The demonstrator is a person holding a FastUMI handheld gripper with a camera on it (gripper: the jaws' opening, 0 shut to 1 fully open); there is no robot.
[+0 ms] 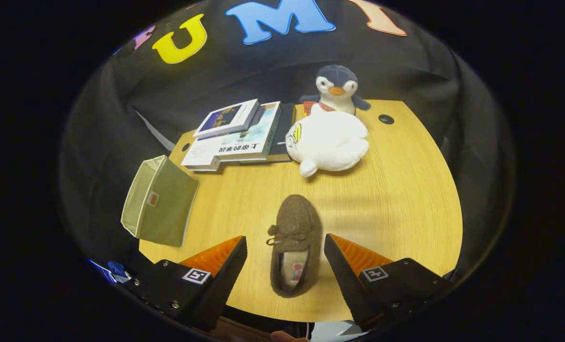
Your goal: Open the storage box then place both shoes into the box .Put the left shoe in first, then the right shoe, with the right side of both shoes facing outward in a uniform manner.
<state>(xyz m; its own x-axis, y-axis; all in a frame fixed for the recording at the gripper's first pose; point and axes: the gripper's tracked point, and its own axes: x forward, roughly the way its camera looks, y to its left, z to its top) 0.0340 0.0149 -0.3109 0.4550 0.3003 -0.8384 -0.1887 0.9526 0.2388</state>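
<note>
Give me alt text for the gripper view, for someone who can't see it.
An open claw straddles a brown slipper lying on a wooden table, fingers either side, not touching. To the left a green storage box lies tipped on its side; beyond are stacked books, a white plush toy and a penguin plush.

Probably a staged recording booth: black cloth wall (272,71) behind a small wooden table (396,190).
</note>
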